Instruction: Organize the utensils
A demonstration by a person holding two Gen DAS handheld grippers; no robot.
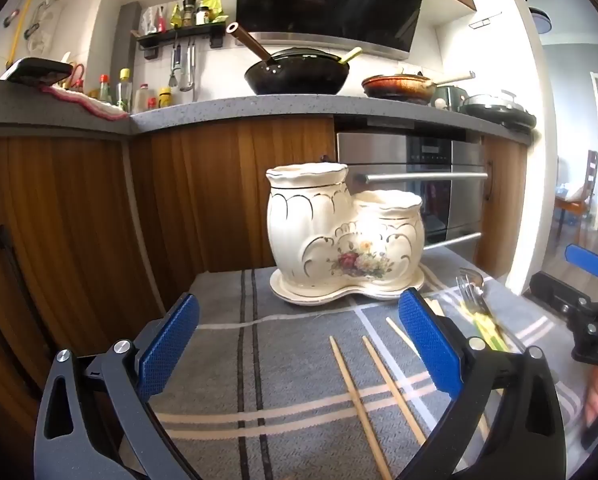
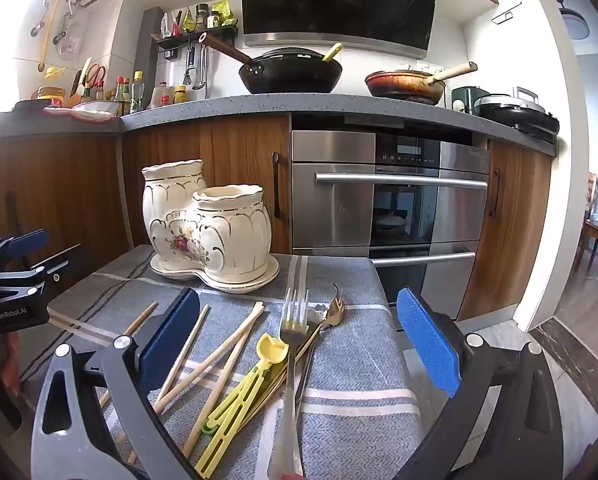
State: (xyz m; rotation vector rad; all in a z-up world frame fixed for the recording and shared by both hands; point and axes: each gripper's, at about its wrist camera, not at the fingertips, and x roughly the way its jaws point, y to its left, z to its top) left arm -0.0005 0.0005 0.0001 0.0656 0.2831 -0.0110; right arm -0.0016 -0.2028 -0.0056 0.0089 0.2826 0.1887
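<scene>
You have one two-pot ceramic holder (image 2: 211, 232), one fork (image 2: 293, 344), one gold spoon (image 2: 333, 314), one yellow tongs (image 2: 243, 392), and about six wooden chopsticks (image 2: 187, 354).

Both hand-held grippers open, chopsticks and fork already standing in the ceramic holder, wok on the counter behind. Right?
Not quite. The chopsticks and fork lie on the grey cloth, not in the ceramic holder, as the right wrist view shows. Both hand-held grippers, left and right, are open; the wok is behind.
</scene>
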